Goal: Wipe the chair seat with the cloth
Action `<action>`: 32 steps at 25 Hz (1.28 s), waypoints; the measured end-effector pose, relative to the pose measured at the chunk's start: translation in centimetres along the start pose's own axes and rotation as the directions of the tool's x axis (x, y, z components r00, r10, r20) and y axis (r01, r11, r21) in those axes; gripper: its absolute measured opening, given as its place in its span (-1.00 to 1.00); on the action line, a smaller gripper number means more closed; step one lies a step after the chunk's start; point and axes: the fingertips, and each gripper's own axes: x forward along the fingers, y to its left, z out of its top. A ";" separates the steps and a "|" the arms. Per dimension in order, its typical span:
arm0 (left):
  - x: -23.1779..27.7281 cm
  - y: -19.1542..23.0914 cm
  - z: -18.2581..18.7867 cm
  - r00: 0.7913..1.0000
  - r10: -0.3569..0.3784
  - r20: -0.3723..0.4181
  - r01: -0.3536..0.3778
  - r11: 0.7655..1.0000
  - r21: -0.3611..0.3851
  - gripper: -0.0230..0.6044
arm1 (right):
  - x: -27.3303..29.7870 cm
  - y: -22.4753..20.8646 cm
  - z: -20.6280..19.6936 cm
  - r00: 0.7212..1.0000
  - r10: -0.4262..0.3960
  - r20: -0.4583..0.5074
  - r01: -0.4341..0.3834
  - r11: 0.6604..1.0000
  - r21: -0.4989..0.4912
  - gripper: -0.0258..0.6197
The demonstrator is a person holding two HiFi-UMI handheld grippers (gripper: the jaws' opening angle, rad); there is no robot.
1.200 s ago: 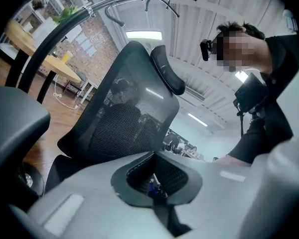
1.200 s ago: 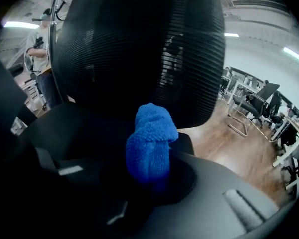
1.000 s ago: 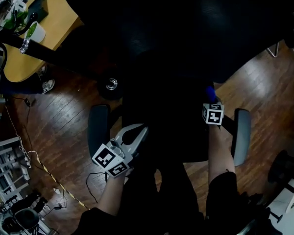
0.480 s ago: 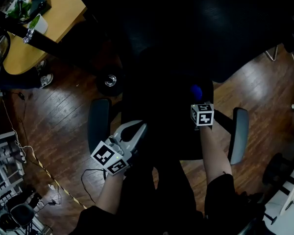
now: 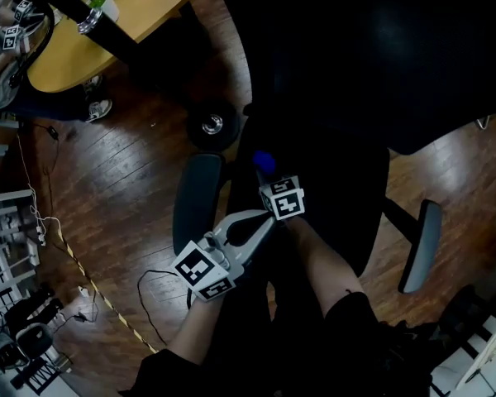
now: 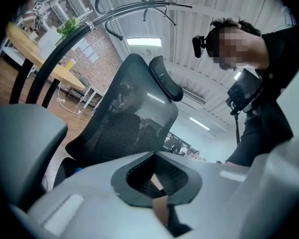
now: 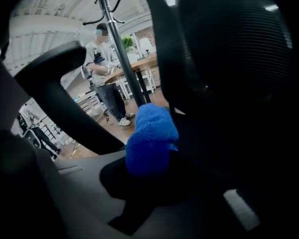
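Over the chair seat (image 5: 339, 197), right tongs (image 5: 269, 174) reach forward, pinching the cloth (image 5: 263, 160).

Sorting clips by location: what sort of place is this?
Probably an open office or lab workspace: a mesh chair, a wooden table on wood flooring, and a coat stand.

I see a dark wooden floor (image 5: 132, 180), a round light-wood table (image 5: 149, 11), and long ceiling lamps (image 6: 144, 42) lit.
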 end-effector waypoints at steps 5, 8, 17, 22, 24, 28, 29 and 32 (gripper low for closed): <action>-1.0 0.2 0.2 1.000 0.000 0.010 0.000 1.000 0.000 -0.93 | 0.5 1.2 -0.6 1.000 -0.012 0.015 0.013 0.998 -0.067 -0.80; -1.0 0.3 0.0 1.000 0.000 0.005 0.000 1.000 0.004 -0.93 | -0.6 -0.7 -1.7 0.999 -0.052 0.010 0.052 0.997 -0.058 -0.80; 0.4 -0.3 -0.7 0.999 -0.037 -0.022 0.037 0.999 0.014 -0.93 | -10.5 -14.3 -9.1 0.934 -0.344 -0.097 0.347 0.938 0.014 -0.80; 1.1 -0.5 -1.2 0.999 -0.042 -0.032 0.042 0.999 0.008 -0.93 | -18.0 -20.3 -10.2 0.868 -0.484 -0.110 0.492 0.868 0.065 -0.80; 1.3 -0.6 -1.1 0.999 -0.041 -0.031 0.041 0.999 0.004 -0.93 | -20.2 -22.1 -11.3 0.845 -0.521 -0.121 0.531 0.844 0.072 -0.80; 1.4 -0.8 -1.1 0.999 -0.041 -0.034 0.041 0.999 0.003 -0.93 | -22.7 -23.5 -12.7 0.824 -0.550 -0.137 0.560 0.826 0.056 -0.80; 1.5 -0.9 -1.1 0.998 -0.042 -0.036 0.042 0.999 0.003 -0.93 | -22.8 -23.5 -12.8 0.822 -0.553 -0.137 0.563 0.825 0.049 -0.80; 1.7 -1.1 -1.1 0.999 -0.044 -0.030 0.044 0.999 0.003 -0.93 | -22.9 -23.8 -13.3 0.811 -0.566 -0.146 0.577 0.816 0.038 -0.80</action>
